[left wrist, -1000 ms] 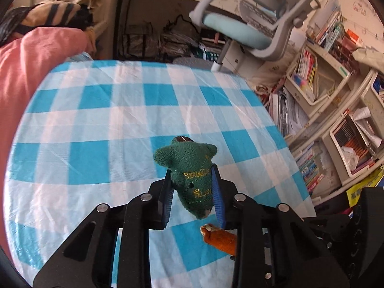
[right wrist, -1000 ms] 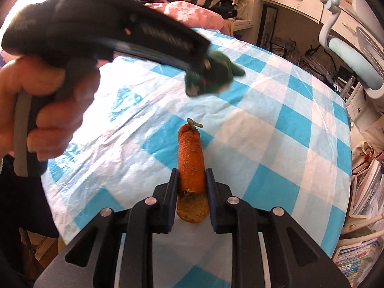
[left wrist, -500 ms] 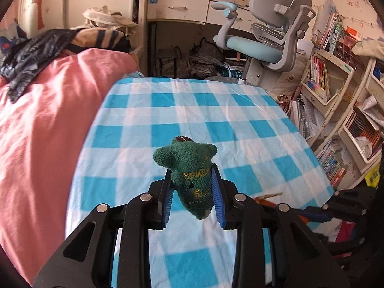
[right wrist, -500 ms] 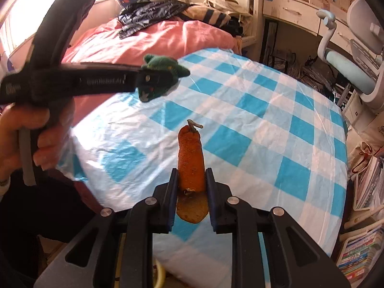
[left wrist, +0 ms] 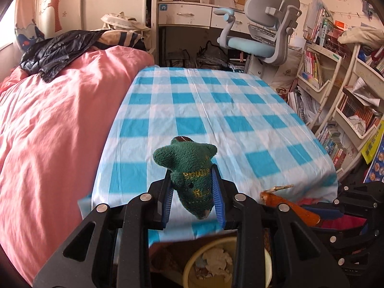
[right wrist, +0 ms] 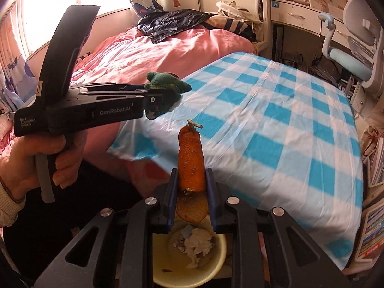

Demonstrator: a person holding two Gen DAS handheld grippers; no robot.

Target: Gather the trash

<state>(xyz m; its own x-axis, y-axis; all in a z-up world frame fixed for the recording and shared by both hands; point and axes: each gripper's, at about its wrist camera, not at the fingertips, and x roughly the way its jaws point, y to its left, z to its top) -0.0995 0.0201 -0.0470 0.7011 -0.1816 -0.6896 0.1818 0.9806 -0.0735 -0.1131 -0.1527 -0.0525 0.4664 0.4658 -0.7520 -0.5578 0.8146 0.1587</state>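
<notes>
Both pieces of trash lifted clear of the checked tablecloth (left wrist: 216, 110) and carried out past its near edge — judged as staging for a drop, since a yellow bin (right wrist: 216, 259) sits below and just ahead of the right gripper (right wrist: 190, 192), with crumpled tissue (right wrist: 194, 242) already inside.

Right gripper: jaws nearly closed, pads clamped on the lower end of an orange carrot-like item (right wrist: 190, 160) with a dry stem on top; held upright, tip pointing away from the claw, butt end hanging just below the pads, directly above the bin mouth. Likely ready for release.

Left gripper (left wrist: 193, 196): jaws narrowly apart, blue pads pinching the body of a small green plush toy (left wrist: 189, 168), head end sticking out beyond the fingertips, lower tip dangling under the pads. Bin rim (left wrist: 192, 261) visible beneath this claw too, slightly toward the camera. In the right wrist view, left claw off to the left and higher, gripped by a hand (right wrist: 36, 163) — over the gap between pink bedcover (right wrist: 144, 52) and table, not yet squarely above the bin.

Held high and tilted down, probably for clearing the table edge and for a clean fall into the bin. Risk: plush snagging on the pads.
</notes>
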